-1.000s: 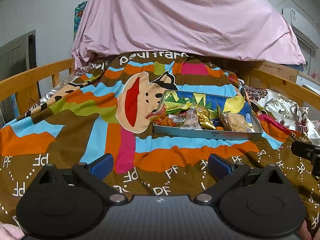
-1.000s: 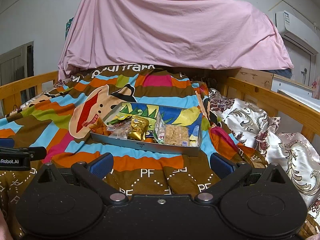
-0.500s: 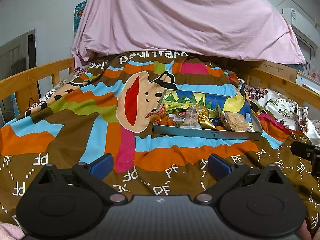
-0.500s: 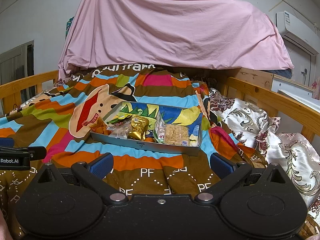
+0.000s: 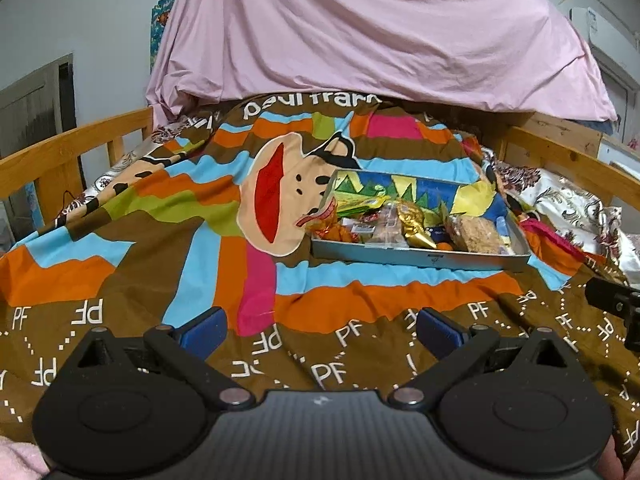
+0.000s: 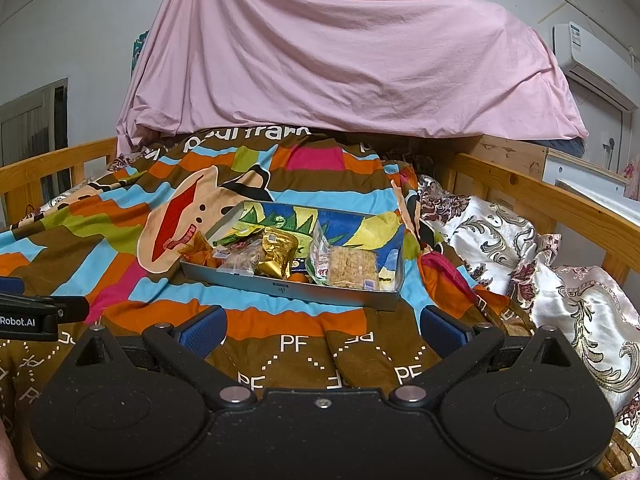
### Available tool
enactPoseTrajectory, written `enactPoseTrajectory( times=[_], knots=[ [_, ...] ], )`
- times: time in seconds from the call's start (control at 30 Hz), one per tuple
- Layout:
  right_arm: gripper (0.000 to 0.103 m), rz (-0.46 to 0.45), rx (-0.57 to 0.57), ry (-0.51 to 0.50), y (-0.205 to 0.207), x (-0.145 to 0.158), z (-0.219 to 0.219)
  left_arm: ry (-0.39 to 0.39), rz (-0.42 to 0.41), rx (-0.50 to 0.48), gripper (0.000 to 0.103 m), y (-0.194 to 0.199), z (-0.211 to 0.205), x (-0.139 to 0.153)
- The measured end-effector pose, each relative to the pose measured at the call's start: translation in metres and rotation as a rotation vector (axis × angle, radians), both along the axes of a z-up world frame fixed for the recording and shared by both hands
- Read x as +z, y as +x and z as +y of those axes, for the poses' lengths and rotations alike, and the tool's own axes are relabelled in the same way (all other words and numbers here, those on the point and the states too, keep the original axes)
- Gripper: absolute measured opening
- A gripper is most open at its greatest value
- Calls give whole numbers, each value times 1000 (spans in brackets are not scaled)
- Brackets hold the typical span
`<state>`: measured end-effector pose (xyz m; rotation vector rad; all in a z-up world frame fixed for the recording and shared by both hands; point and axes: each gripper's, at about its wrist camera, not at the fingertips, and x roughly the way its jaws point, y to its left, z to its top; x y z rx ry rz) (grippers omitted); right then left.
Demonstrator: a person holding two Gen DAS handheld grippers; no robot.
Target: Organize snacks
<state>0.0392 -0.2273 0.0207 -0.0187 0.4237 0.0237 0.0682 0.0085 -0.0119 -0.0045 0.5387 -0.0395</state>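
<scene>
A shallow grey tin tray (image 5: 416,257) (image 6: 288,287) with a colourful painted bottom lies on the striped blanket and holds several snack packets. Among them are a gold foil pack (image 5: 416,224) (image 6: 278,254), a clear pack of tan crispy bars (image 5: 474,234) (image 6: 354,268), an orange wrapper (image 5: 334,228) (image 6: 196,249) and a green-yellow packet (image 5: 358,204). My left gripper (image 5: 319,330) stands open well short of the tray, nothing between its blue pads. My right gripper (image 6: 323,328) is open too, just in front of the tray's near wall.
A striped cartoon blanket (image 5: 160,240) covers the bed. Wooden rails (image 5: 60,160) (image 6: 560,208) run along both sides. A pink sheet (image 6: 340,60) hangs behind. A floral satin quilt (image 6: 540,260) lies right of the tray. An air conditioner (image 6: 592,60) sits on the wall.
</scene>
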Motion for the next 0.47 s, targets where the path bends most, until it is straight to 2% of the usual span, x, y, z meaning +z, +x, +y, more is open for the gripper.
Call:
enactPoseTrajectory(
  times=[0.27,0.47],
  knots=[
    [102,2,0,-2,0,1,1,-52,17,-5,103,2,7,2],
    [102,3,-1,-2,0,0,1,-43,12,-15,103,0,5,3]
  ],
)
